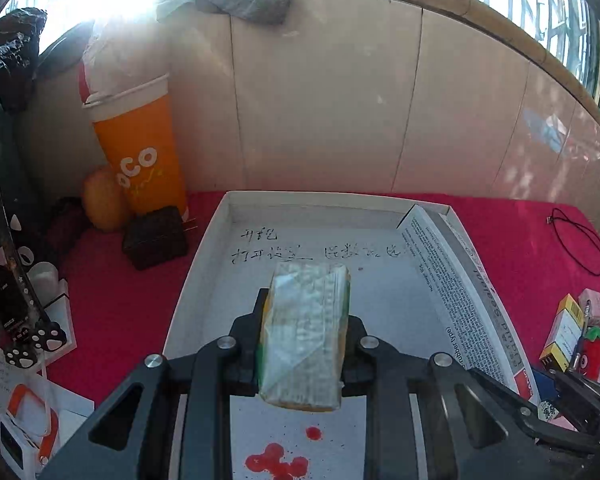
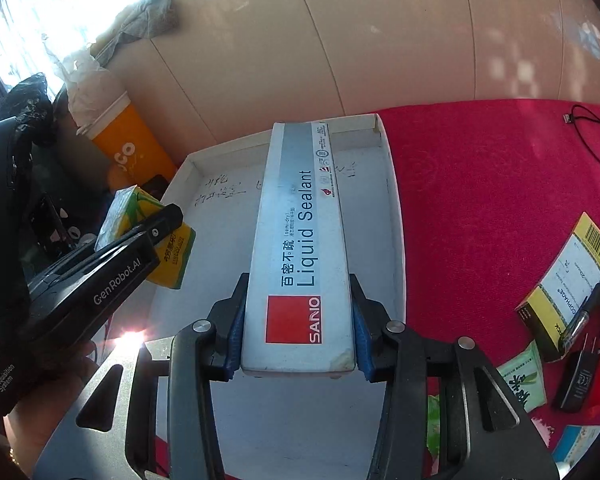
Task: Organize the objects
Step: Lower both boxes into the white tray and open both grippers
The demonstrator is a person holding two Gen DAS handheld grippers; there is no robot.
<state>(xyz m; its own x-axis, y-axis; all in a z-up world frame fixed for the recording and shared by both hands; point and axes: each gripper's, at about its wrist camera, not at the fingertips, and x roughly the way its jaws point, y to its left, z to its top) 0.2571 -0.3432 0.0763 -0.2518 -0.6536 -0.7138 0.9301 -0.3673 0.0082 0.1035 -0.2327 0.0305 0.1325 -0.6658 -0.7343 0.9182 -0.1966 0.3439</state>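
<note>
**Two claws, two loads, one tray**

The left claw [image 1: 304,344] clenches one tissue pack [image 1: 306,332]; the right claw [image 2: 298,320] grasps one sealant box [image 2: 300,248]. Both hang over one white tray [image 1: 204,248] on the red desk [image 1: 508,232]. Left of the tray stands one orange cup [image 1: 140,148]; rightward lie small boxes [image 2: 568,280], uncountable.

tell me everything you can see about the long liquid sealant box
The Liquid Sealant box is a long, narrow carton, apparently cardboard, white and grey, with a red SANO square near one end, blue "Liquid Sealant" lettering and fine print on one side. One near corner looks scuffed. The right gripper is shut on its near end, blue pads against both long sides. It points away over the white tray, along the tray's right side; whether it touches the tray is unclear.
</note>
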